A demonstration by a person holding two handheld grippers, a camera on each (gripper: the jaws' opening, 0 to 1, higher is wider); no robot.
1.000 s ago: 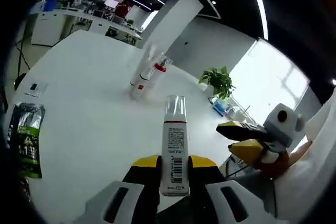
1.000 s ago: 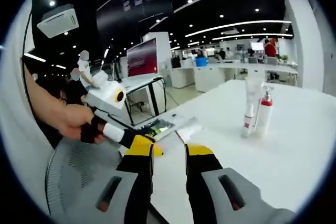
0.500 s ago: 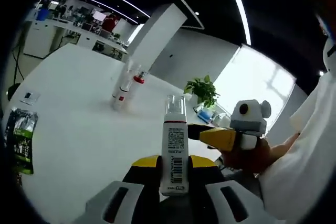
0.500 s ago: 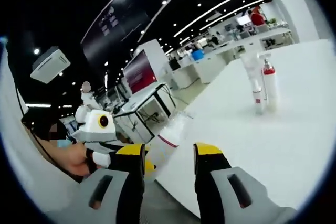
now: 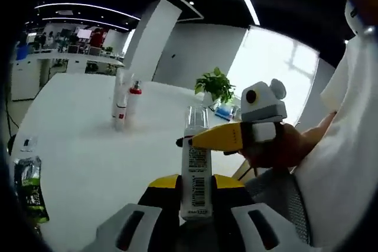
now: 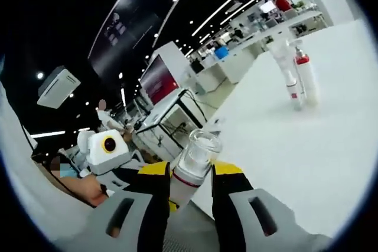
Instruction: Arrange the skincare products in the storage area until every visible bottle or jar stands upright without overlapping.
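A white pump bottle [image 5: 196,160] with a clear cap and a barcode label stands upright in my left gripper [image 5: 196,182], whose jaws are shut on its lower body. My right gripper [image 5: 186,141] comes in from the right at the bottle's neck. In the right gripper view the clear cap [image 6: 199,146] sits between the jaws of my right gripper [image 6: 192,172], which press close on both sides. Two more bottles stand upright together far out on the white table: a clear-capped one [image 5: 120,103] [image 6: 286,75] and a red-capped one [image 5: 133,100] [image 6: 306,78].
A green packet [image 5: 28,182] and a small card [image 5: 27,143] lie near the table's left edge. A potted plant [image 5: 215,84] stands at the far edge. The person's hand [image 5: 277,149] and white sleeve are at the right. An office chair [image 5: 277,202] is below.
My right gripper has come up to the held bottle and its jaws have narrowed around the cap. The left gripper keeps its hold; both views have swung.
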